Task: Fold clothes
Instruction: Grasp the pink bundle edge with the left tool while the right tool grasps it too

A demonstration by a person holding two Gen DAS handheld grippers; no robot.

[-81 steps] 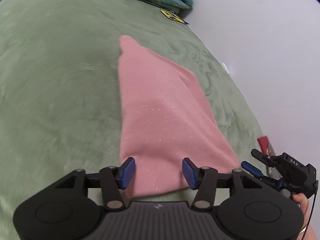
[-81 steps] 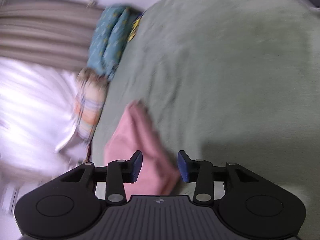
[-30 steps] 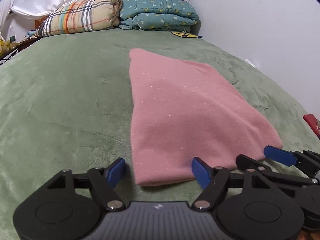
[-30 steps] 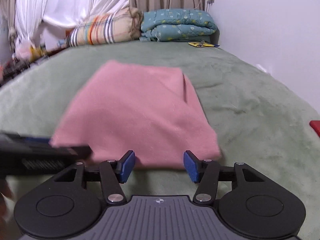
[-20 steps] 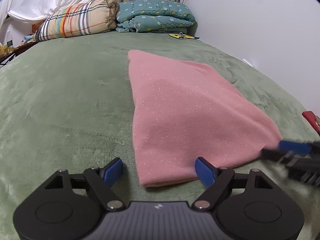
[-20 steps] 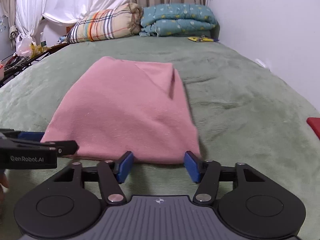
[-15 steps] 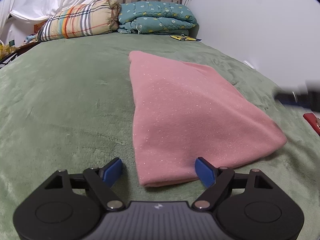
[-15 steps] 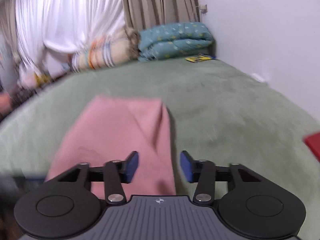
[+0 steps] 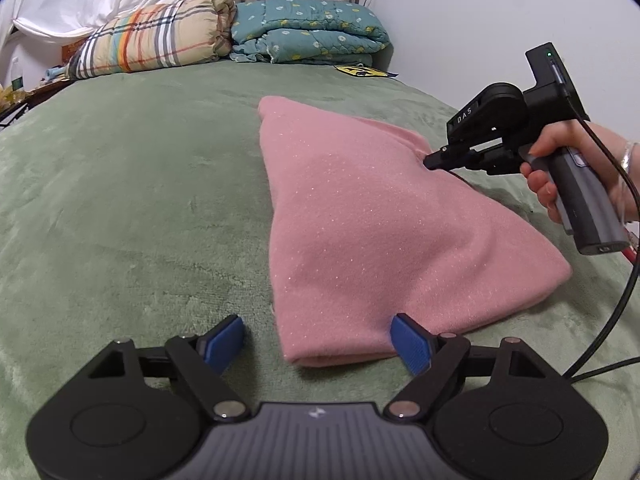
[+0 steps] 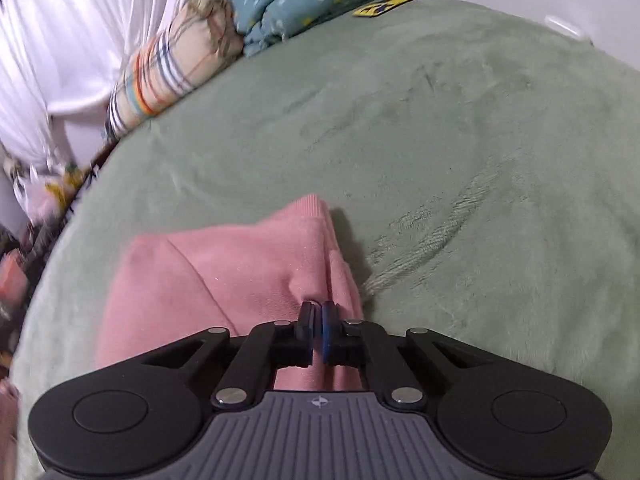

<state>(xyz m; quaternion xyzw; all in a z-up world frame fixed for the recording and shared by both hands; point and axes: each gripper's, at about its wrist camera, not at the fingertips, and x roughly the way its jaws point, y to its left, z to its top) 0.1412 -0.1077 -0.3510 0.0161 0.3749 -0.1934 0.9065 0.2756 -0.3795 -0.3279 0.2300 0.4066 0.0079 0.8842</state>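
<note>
Garment: we see the pink garment (image 9: 372, 232) lying flat on the green bed (image 9: 128, 184), already doubled over, its near folded edge toward the foot of the bed and its far corner pointing toward the pillows at the head.
Left gripper: our left gripper (image 9: 320, 338) hovers at the near folded edge, jaws spread wide, holding nothing; the near left corner of the garment sits between the two blue pads.
Right gripper: our right gripper (image 10: 319, 326) is clenched on a pinch of pink cloth along the garment's right edge, toward the wall side of the bed; puckers radiate from the pads.
Just changed: half a second ago the right gripper was open and above the cloth; now it has reached the right edge and closed on it.
Versus 2.7 s ago: the left gripper then stood with narrower jaws over the cloth; now it sits back from the edge, opened wider. The garment's outline has barely shifted.
Meaning for task: we judge that one side is now secured for another fold, probably across the width; which way the cloth will go is not settled by these views.
Background: plaid pillow (image 9: 152, 44) and teal quilt (image 9: 308, 32) at the head edge.
</note>
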